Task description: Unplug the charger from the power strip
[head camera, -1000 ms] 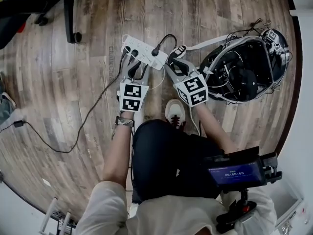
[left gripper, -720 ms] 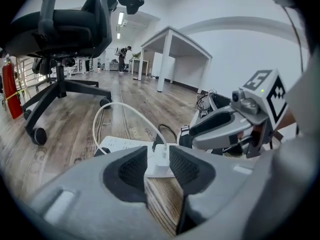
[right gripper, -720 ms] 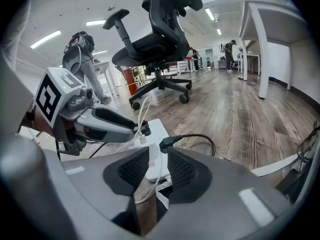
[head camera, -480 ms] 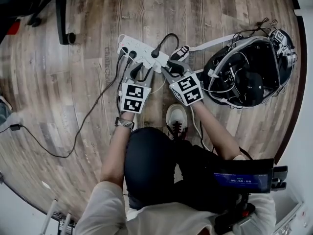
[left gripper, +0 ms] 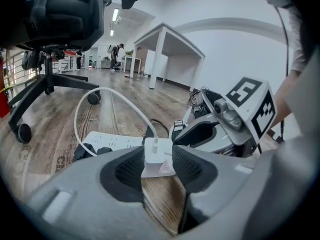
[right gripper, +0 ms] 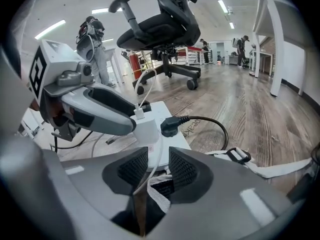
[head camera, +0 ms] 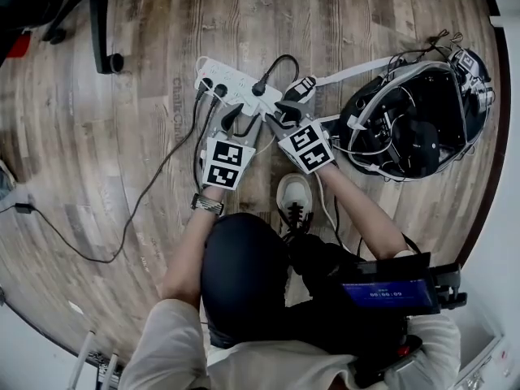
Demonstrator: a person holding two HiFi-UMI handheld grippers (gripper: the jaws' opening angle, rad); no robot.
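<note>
White cube-shaped charger (left gripper: 159, 158) stands upright, plugged into the near end of the long white plastic power strip (head camera: 231, 80). It sits on the socket closest to both grippers, and a thin white cable (left gripper: 100, 96) leaves its top and loops away. There is a small pinkish label on the charger's side, unreadable. The strip lies flat on the grey-brown wood plank floor (head camera: 349, 15), its long axis diagonal in the head view, upper left to lower right. Faint print on the plank beside it is partly legible, "Chalk…". A black round plug (right gripper: 170, 126) with a black cord sits in the next socket, with two more black plugs at the far end. The left gripper (head camera: 236, 120) points down at the charger; its fingers (left gripper: 127, 170) are apart, have just been opening, and frame the charger at their tips with no clear press. The right gripper (head camera: 280, 114) comes in from the other side, its fingers (right gripper: 182, 170) apart and also just opening, with the white cable and a white webbing strap (right gripper: 155, 191) between them. A black office chair (right gripper: 170, 29) stands beyond the strip.
</note>
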